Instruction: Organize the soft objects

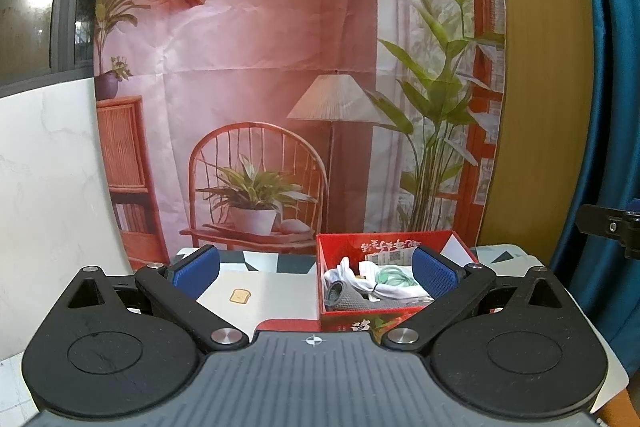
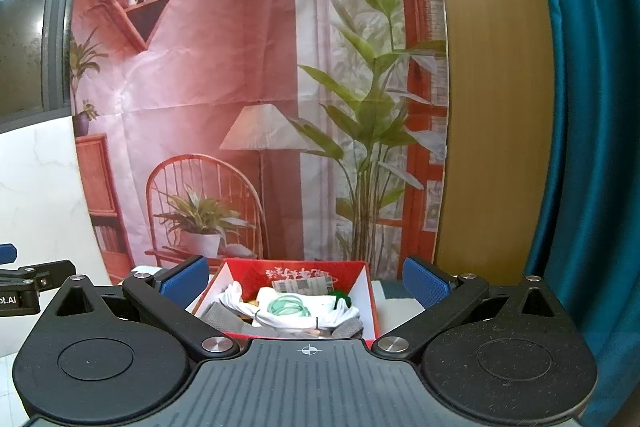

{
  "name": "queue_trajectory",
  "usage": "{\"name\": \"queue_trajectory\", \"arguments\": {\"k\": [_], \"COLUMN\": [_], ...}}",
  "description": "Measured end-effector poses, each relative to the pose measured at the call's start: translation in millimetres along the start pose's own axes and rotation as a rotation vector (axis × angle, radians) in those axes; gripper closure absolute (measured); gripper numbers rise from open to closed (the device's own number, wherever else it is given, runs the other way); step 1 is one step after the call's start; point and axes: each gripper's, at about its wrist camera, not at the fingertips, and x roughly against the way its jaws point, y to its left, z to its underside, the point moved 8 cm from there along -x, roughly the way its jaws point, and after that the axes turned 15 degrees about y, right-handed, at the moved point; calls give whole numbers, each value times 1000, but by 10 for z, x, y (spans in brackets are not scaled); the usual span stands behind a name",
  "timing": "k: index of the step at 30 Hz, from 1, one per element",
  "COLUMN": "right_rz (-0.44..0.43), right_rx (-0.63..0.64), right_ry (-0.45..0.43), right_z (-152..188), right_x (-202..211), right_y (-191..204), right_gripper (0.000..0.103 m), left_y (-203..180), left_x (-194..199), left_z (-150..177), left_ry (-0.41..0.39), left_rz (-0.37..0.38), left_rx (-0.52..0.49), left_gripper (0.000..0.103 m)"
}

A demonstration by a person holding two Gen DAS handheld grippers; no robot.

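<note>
Both tools, the left tool (image 1: 316, 269) and the right tool (image 2: 306, 281), hang released and hold nothing. The soft things (image 2: 296, 313) sit in the red box (image 2: 370, 303), low in the middle. The sorting looks nearly done; next comes any soft thing left on the tabletop (image 1: 272, 297).

A staged recording corner, not a real home: a creased printed backdrop (image 1: 256, 75) of a cosy room hangs behind the table (image 1: 264, 291), between marble-look wall panelling (image 1: 44, 167) and a teal curtain (image 2: 592, 107).
</note>
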Motion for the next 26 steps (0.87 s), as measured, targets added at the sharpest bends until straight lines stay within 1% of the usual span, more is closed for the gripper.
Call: {"name": "queue_trajectory", "arguments": {"k": [11,16,26], "right_rz": [7,10,11], "right_rx": [-2,-2,-2], "right_ry": [2,3,5], "right_z": [12,18,19], "right_x": [-14,-15,-17], "right_y": [-34,-36,-39], "right_gripper": [0,0,0], "left_y": [16,34,26], "left_x": [-20,-37,-51], "left_z": [3,11,24], "left_ry": [3,14,19], "left_rz": [16,35,36], "left_rx": [12,22,26], "left_gripper": [0,0,0]}}
